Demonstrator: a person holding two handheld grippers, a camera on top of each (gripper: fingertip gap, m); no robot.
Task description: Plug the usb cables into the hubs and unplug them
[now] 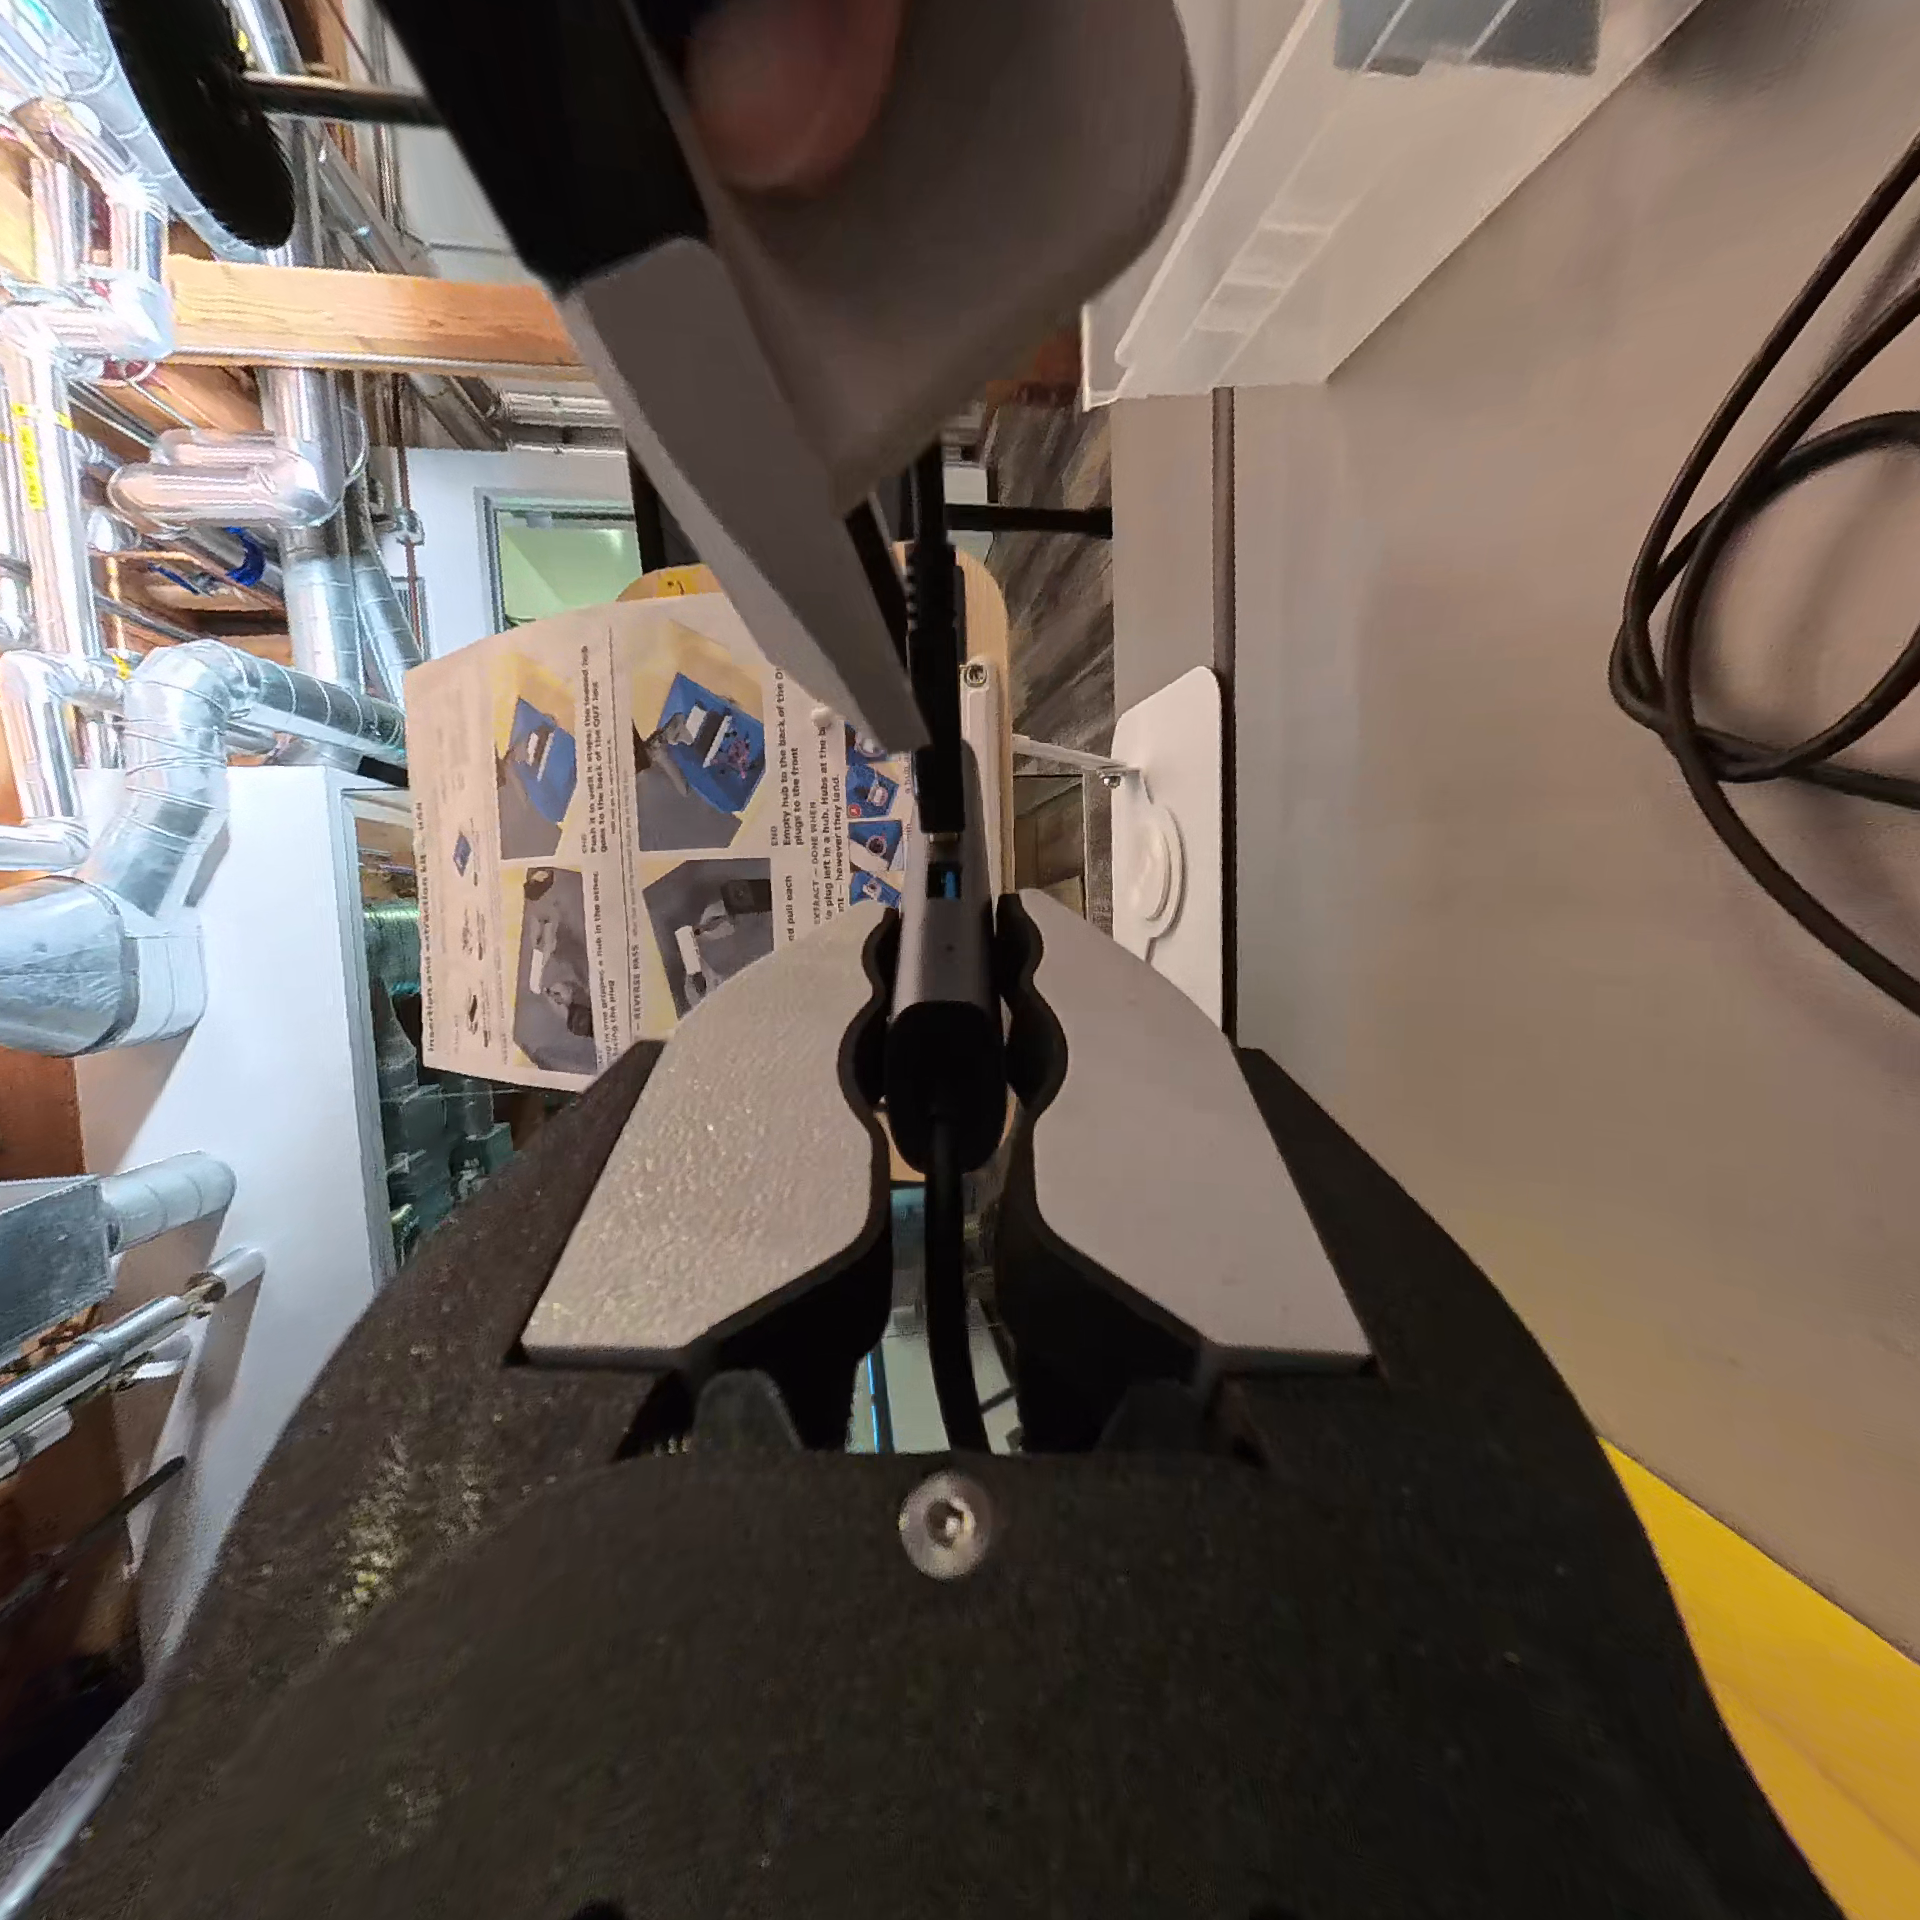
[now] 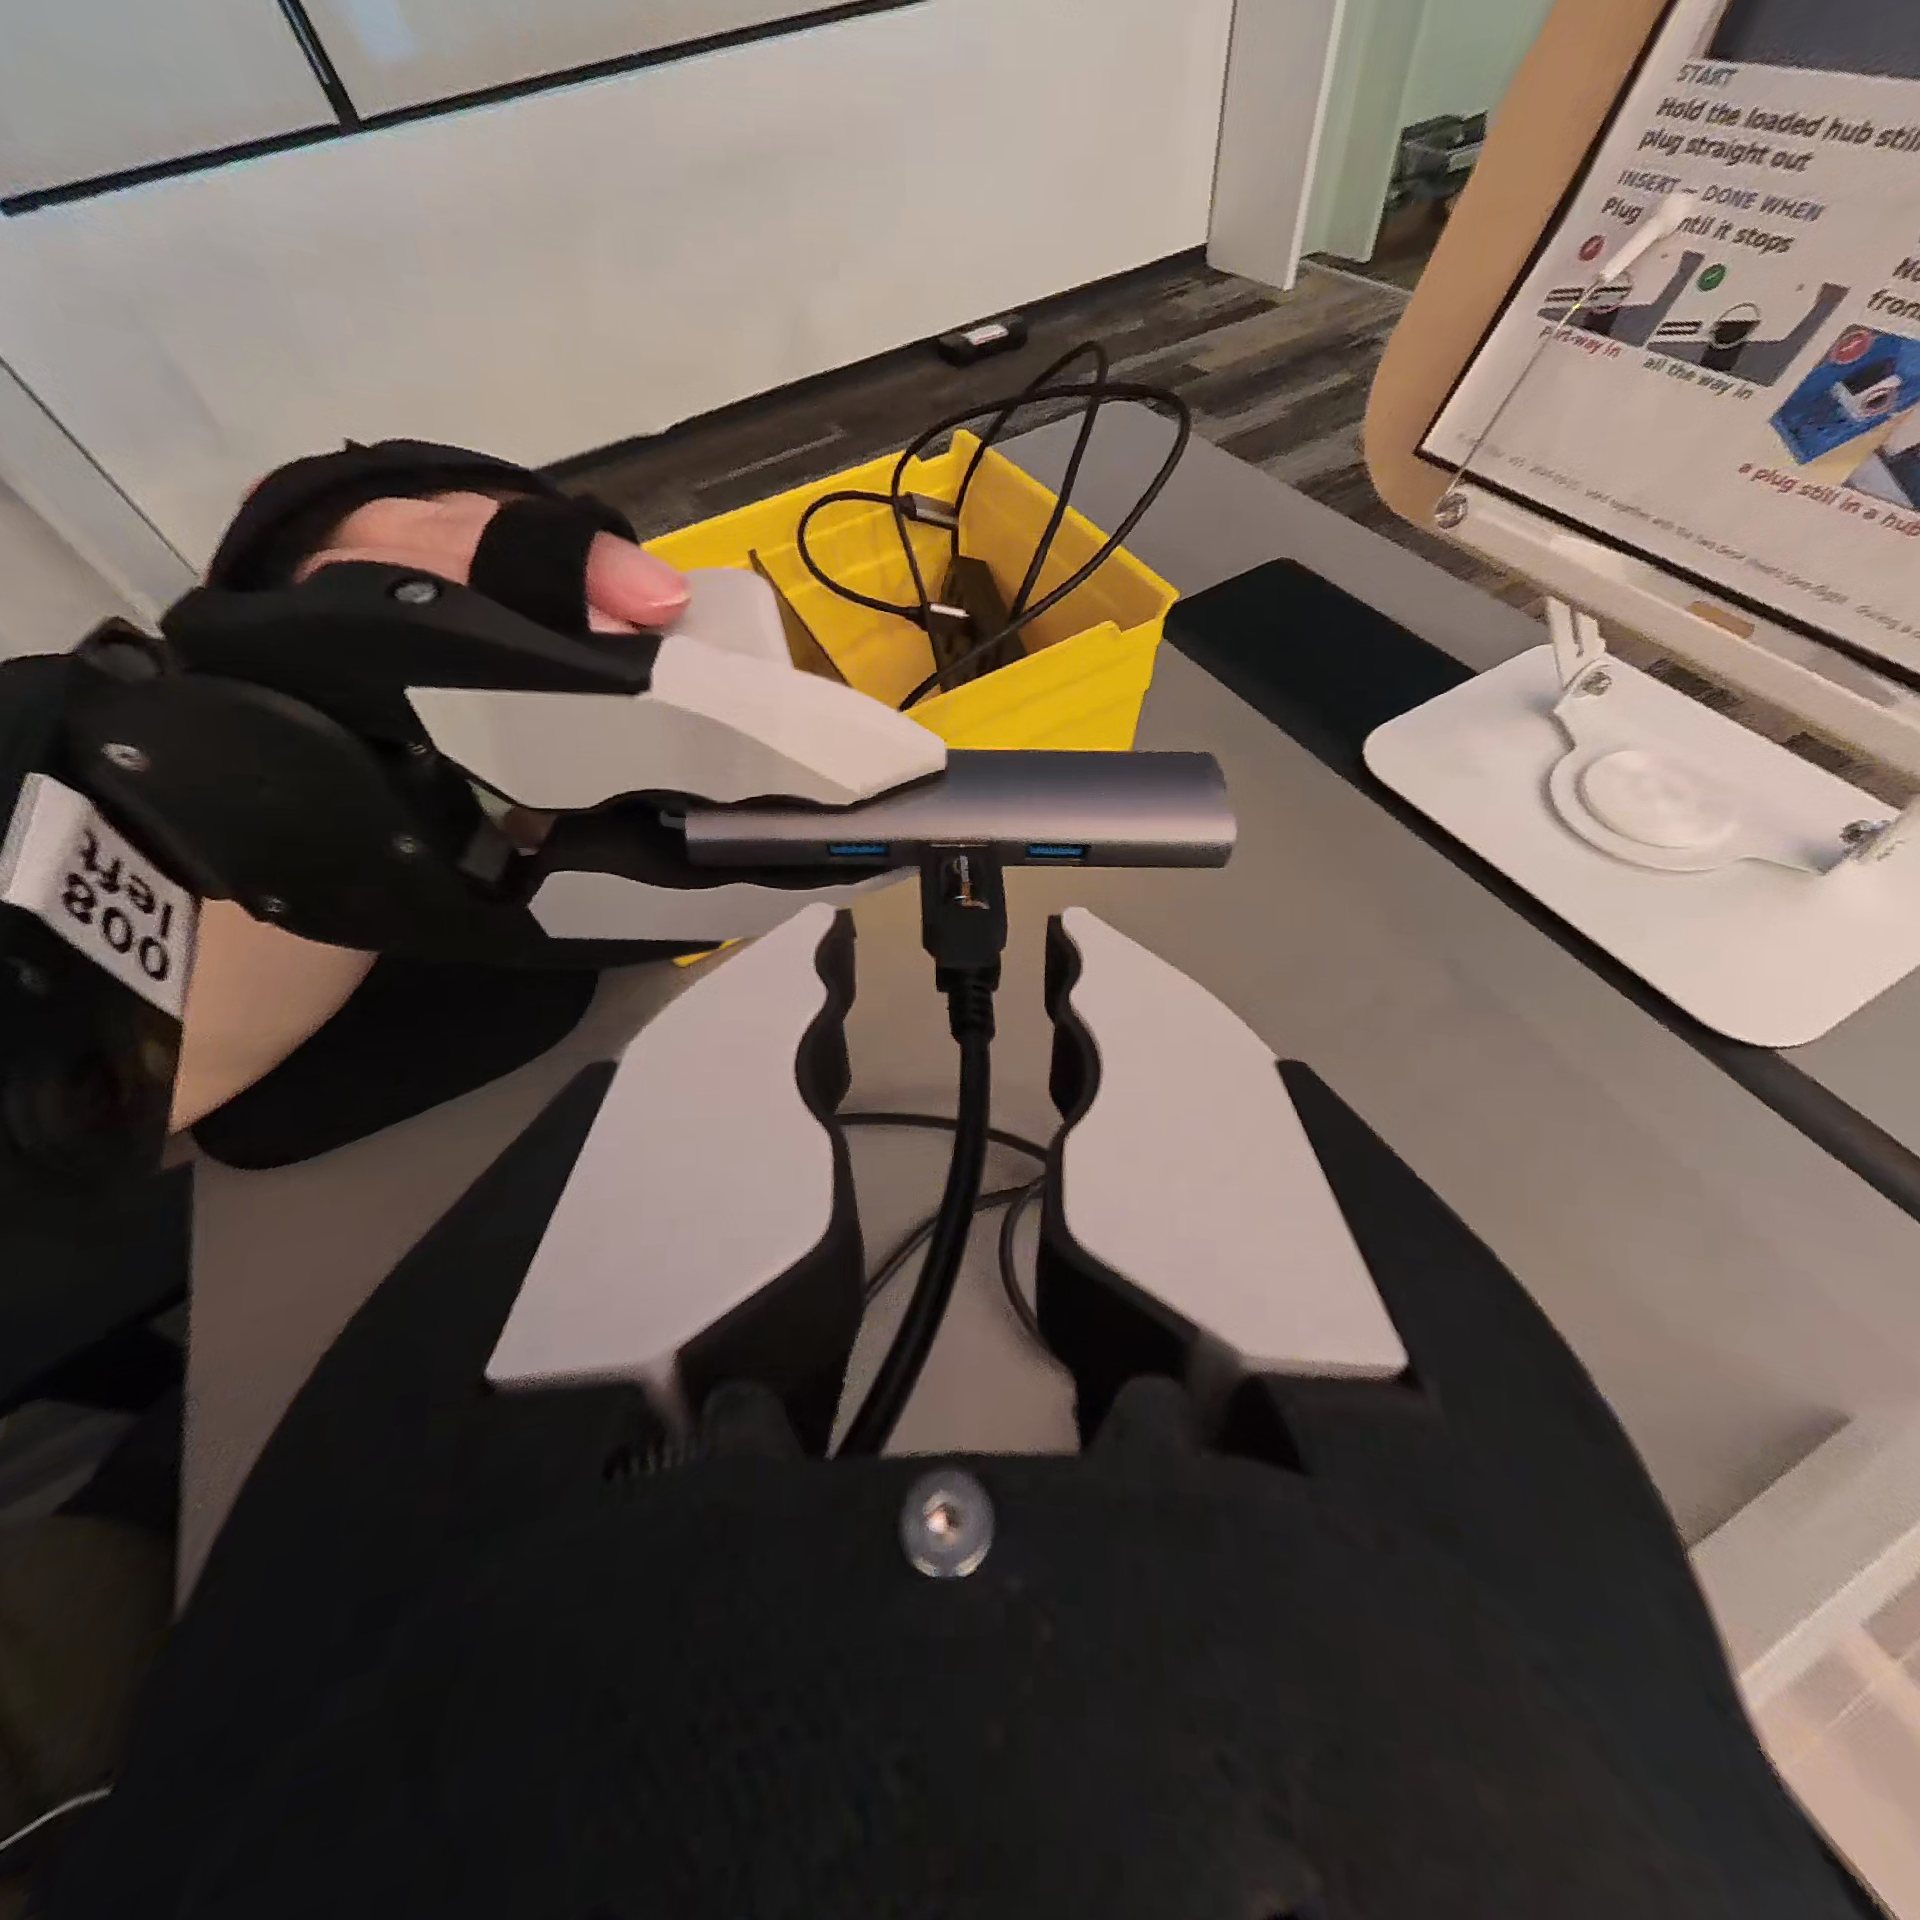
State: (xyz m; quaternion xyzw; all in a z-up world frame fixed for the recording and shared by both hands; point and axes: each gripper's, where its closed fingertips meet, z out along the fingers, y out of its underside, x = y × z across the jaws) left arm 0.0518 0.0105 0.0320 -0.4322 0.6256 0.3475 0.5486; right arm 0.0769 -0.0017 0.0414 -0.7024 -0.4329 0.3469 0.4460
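Our left gripper [image 2: 883, 831] clamps one end of the grey hub [image 2: 1039, 805] and holds it level in the air, straight ahead of our right gripper [image 2: 951, 966]. The right fingers [image 2: 1164, 1049] stand apart on either side of the black plug [image 2: 961, 914], which sits in the hub's middle port, apparently not gripped. We judge the plug is seated or nearly so. We should close squarely on the plug body, not the cable [image 2: 956, 1195], keep the hub still, and move in line with the port.

Left wrist view rolled sideways; both close, share hub [image 1: 940, 956] [image 2: 1039, 805].
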